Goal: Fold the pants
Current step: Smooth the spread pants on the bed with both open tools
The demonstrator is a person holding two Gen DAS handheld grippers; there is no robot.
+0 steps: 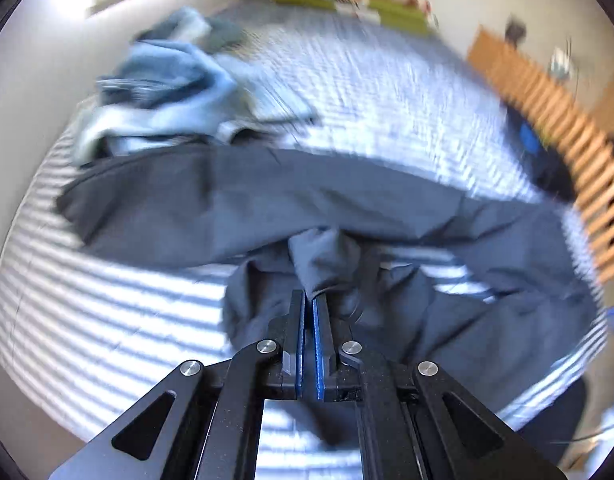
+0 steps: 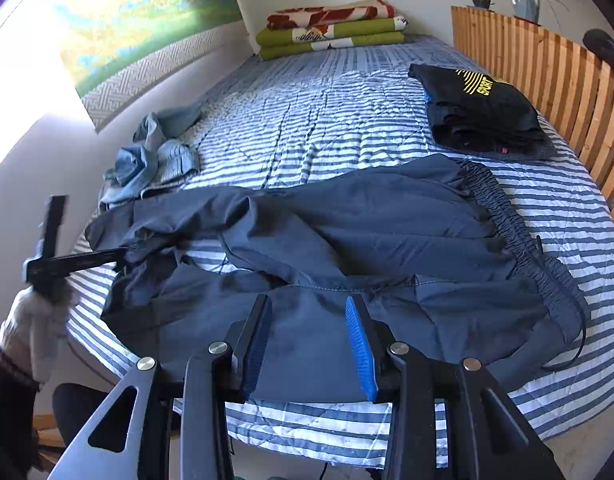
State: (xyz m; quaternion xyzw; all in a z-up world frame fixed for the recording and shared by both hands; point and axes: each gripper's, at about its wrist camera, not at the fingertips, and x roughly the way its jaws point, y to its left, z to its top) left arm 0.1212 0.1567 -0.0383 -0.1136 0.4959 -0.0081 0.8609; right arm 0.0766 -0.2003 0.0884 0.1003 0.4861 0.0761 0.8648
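Observation:
Dark grey pants (image 2: 387, 216) lie spread across the striped bed, elastic waistband (image 2: 519, 232) to the right and legs rumpled to the left. In the left wrist view my left gripper (image 1: 309, 296) is shut on a raised fold of the pants (image 1: 347, 208). The right wrist view shows that gripper (image 2: 121, 258) at the leg end, held by a gloved hand (image 2: 35, 320). My right gripper (image 2: 309, 312) hovers open over the near edge of the pants, its blue pads (image 2: 359, 344) apart and pressing on nothing.
A crumpled light blue garment (image 2: 155, 152) lies at the left by the wall. Folded black clothes (image 2: 479, 108) sit at the right by the wooden slatted rail (image 2: 547, 80). Folded blankets (image 2: 331, 28) are stacked at the far end of the striped cover (image 2: 307, 120).

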